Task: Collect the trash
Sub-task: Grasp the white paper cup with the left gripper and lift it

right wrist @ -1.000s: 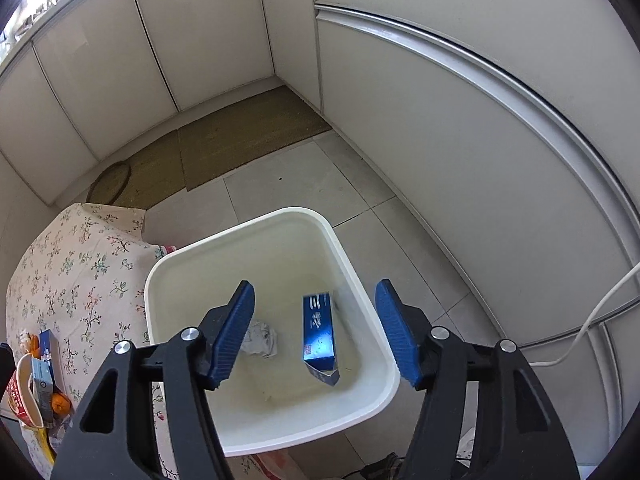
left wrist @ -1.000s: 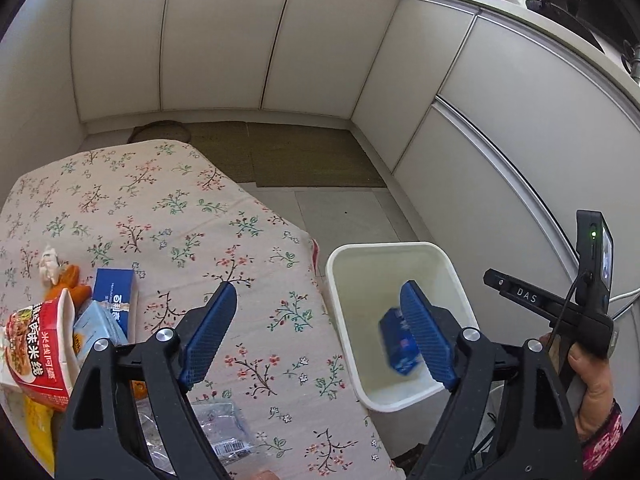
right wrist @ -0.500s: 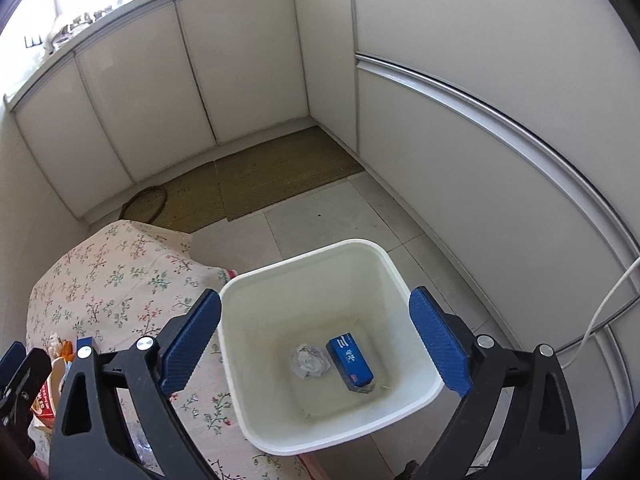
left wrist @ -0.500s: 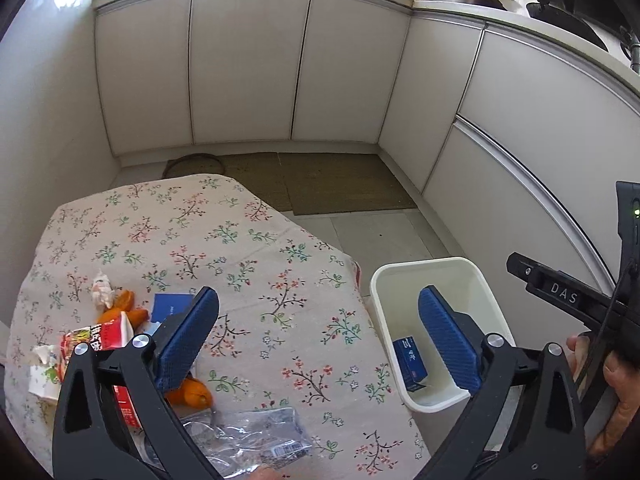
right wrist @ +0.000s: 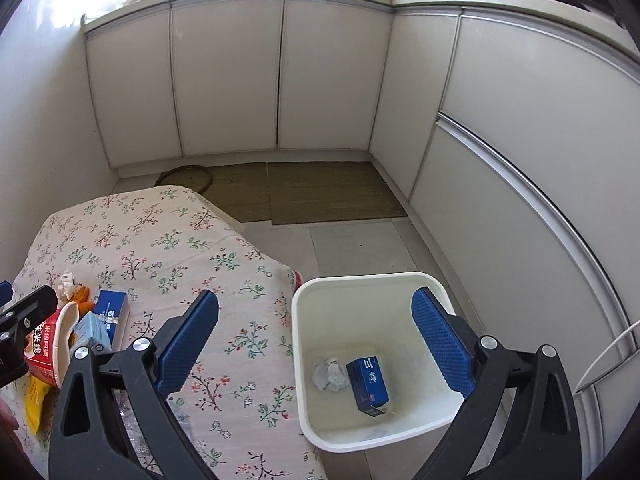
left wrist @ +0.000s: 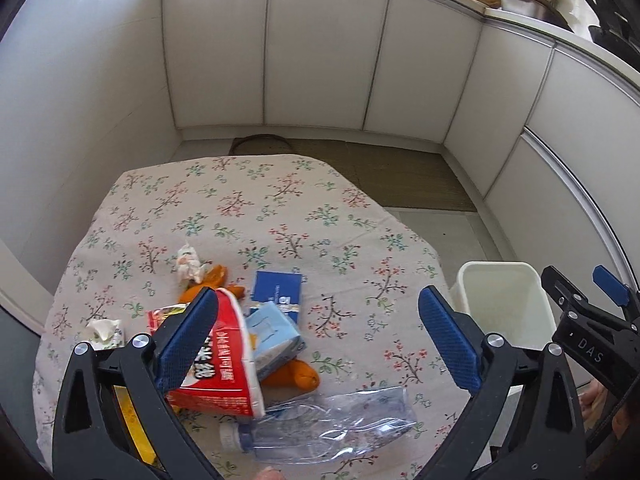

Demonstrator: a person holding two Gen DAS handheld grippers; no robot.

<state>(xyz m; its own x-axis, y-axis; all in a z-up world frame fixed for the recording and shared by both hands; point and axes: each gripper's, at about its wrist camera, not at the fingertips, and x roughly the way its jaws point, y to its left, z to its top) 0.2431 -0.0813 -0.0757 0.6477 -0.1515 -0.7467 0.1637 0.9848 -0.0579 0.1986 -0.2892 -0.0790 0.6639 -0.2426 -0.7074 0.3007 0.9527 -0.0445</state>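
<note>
Trash lies clustered at the near left of the counter [left wrist: 280, 200], which wears a cream cloth printed with small flower sprigs. In the heap a red paper noodle cup [left wrist: 224, 372] lies tipped on its side, a pale blue carton [left wrist: 276, 336] leaning against it, a dark blue box [left wrist: 278, 286] flat just behind, orange peel [left wrist: 298, 376] poking out beneath, and a crushed clear plastic bottle [left wrist: 332, 428] lying along the near edge. Two crumpled tissues sit apart from the pile, one [left wrist: 188, 262] behind it and one [left wrist: 105, 330] to its left. A white bin [right wrist: 360, 288] stands on the tiled floor just beside the counter's right edge; on its bottom rest a dark blue carton [right wrist: 368, 380] and a grey paper wad [right wrist: 330, 374], touching each other.

The left tongs [left wrist: 324, 344] hover above the heap, spread wide with nothing between the pads; they have just been opening. The right tongs [right wrist: 316, 344] hang over the gap between counter and bin, likewise spread wide and holding nothing, also freshly opened.

White cabinet doors [right wrist: 228, 76] wrap the room in a corner, topped by a pale worktop crowded with a basket and pots. Brown woven mats [right wrist: 332, 192] cover the floor at the foot of the cabinets.
</note>
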